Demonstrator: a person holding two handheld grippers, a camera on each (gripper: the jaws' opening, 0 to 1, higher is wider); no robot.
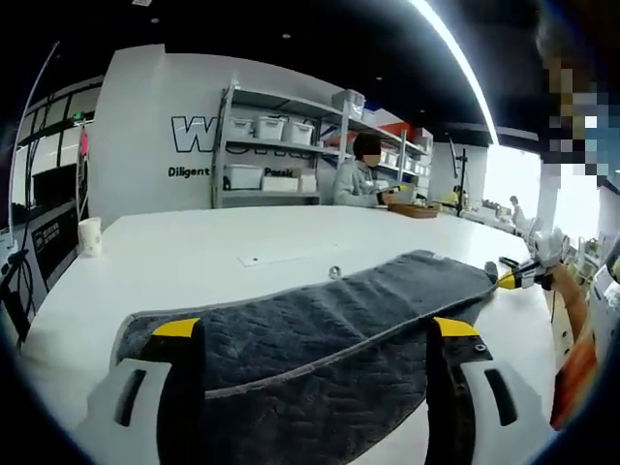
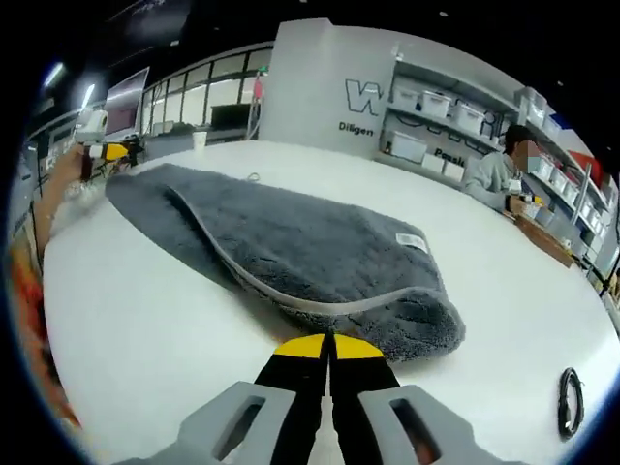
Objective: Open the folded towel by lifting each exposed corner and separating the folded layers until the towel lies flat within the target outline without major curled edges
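Note:
A grey quilted towel lies folded on the white table, with a lighter trimmed edge running along the fold. My left gripper is open, its yellow-tipped jaws standing wide apart on either side of the towel's near end. From the other end, the towel shows a fluffy upper layer, a pale edge band and a small white label. My right gripper is shut with nothing between its jaws, just short of the towel's rounded near corner. That gripper also shows at the towel's far end.
A paper cup stands at the table's left edge. A flat white slip and a small round object lie beyond the towel. A black cable loop lies at the right. A person sits before shelves.

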